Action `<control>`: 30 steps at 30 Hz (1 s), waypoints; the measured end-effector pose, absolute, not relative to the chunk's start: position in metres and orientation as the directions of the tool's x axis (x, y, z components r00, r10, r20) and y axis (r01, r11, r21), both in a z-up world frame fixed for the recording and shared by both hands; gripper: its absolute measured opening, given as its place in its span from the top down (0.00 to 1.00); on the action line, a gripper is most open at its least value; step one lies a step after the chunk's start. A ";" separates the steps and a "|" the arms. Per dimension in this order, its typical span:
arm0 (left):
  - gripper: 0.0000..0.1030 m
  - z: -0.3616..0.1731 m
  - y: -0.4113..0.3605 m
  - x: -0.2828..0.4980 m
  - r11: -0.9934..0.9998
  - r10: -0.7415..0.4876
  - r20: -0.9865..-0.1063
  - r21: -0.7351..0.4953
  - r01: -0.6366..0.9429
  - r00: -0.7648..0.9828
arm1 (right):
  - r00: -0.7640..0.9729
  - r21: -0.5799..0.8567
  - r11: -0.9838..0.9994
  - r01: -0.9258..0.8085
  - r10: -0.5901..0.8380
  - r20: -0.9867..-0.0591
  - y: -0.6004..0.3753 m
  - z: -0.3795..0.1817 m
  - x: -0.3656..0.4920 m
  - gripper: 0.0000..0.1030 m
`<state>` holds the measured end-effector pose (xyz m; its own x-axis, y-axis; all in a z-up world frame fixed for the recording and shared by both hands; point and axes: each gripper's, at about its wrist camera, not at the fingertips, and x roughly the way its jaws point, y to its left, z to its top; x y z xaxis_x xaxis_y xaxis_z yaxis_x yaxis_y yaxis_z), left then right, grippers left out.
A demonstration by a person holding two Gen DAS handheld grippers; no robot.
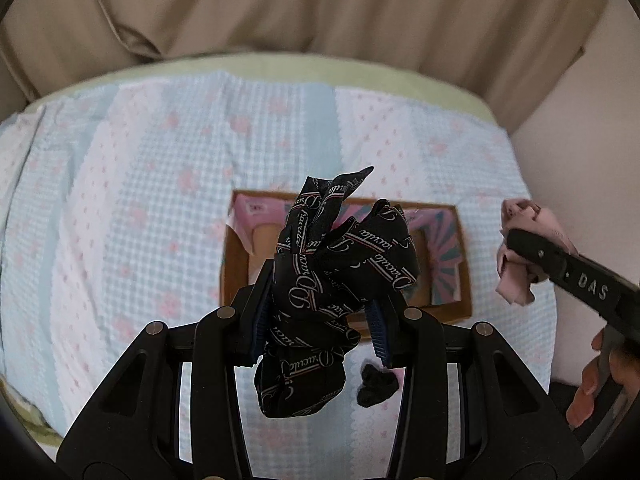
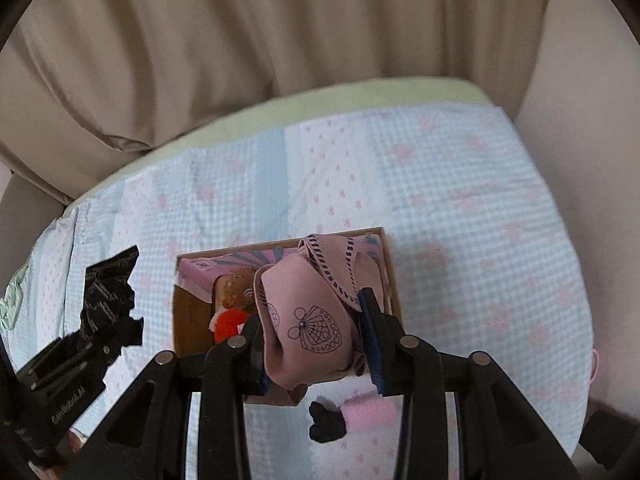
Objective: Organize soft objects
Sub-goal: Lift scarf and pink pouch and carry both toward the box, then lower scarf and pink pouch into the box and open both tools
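My left gripper is shut on a black scarf with white lettering, held bunched above the bed in front of an open cardboard box. My right gripper is shut on a pink printed cloth, held over the same box. The box holds a brown plush and an orange soft item. The right gripper with the pink cloth shows at right in the left wrist view. The left gripper with the black scarf shows at left in the right wrist view.
A small black soft item and a pink fuzzy item lie on the blue-and-pink quilt in front of the box. Beige curtains hang behind the bed. A wall stands on the right.
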<state>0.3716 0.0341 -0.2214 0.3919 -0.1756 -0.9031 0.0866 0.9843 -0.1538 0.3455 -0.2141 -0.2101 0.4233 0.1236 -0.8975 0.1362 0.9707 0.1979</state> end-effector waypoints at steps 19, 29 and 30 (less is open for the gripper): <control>0.00 -0.349 -0.011 0.421 0.996 -0.014 -0.992 -0.002 0.094 0.126 | 0.136 0.327 0.929 0.175 0.306 -0.942 -0.239 -0.342 0.437 0.41; 0.00 -0.344 -0.005 0.413 0.998 -0.033 -0.989 -0.025 0.059 0.146 | 0.155 0.343 0.926 0.156 0.320 -0.935 -0.241 -0.341 0.435 0.00; 0.00 -0.341 -0.006 0.412 0.998 -0.037 -0.988 -0.029 0.060 0.150 | 0.158 0.344 0.926 0.154 0.320 -0.934 -0.241 -0.340 0.434 0.00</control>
<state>0.4122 -0.0057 -0.3409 0.1504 -0.0373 -0.9879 0.0597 0.9978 -0.0286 0.4344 -0.2413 -0.3396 0.1579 0.3202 -0.9341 0.1544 0.9263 0.3436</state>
